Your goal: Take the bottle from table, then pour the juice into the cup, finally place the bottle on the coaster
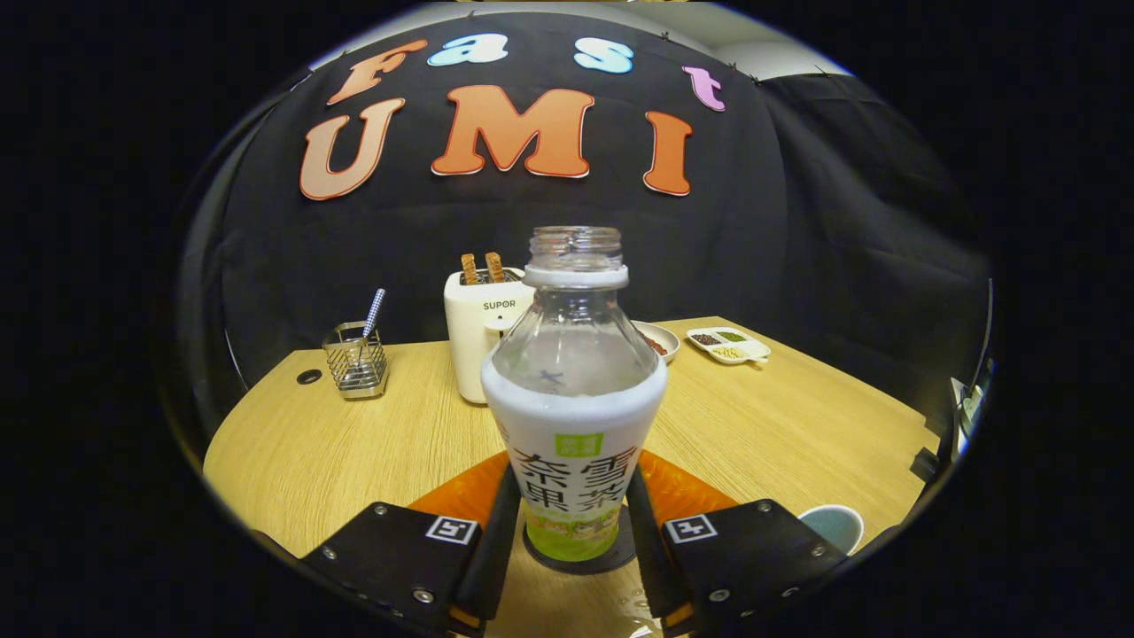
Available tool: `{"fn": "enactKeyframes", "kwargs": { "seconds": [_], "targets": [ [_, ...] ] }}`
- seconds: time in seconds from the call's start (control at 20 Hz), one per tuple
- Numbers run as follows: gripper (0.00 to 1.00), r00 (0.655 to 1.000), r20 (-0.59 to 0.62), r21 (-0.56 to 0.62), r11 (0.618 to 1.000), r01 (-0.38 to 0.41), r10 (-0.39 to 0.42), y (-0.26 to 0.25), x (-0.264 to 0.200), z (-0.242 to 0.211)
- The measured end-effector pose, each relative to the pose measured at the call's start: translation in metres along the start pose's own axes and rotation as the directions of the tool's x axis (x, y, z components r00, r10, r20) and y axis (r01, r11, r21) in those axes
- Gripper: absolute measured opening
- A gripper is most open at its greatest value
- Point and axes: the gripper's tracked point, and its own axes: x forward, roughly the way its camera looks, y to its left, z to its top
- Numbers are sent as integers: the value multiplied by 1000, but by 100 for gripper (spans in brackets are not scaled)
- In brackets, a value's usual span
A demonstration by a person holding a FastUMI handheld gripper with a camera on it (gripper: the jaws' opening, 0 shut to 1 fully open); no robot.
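gripper [574, 532] fingers flank upright bottle [574, 416] on coaster [580, 558], contact unclear.

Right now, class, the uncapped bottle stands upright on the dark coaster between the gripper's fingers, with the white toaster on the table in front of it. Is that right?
One detail is wrong. In the gripper view the toaster stands beyond the bottle, not in front of it. The rest holds: the bottle is uncapped and upright on the dark coaster, between the fingers of the gripper.

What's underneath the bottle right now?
The bottle stands upright on a dark round coaster, between the tool fingers. The coaster's rim shows around the base; its middle is covered. Beneath is the wooden table.
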Motion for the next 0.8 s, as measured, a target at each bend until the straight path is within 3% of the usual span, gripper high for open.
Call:
{"fn": "enactKeyframes", "kwargs": {
  "seconds": [0.5,0.65,0.8],
  "targets": [
    [68,1000,-6,34,999,14,-14,-6,0,-3],
    [85,1000,13,43,999,14,-15,-9,-7,5],
    [91,999,33,65,998,2,-4,-13,-18,19]
  ]
}}
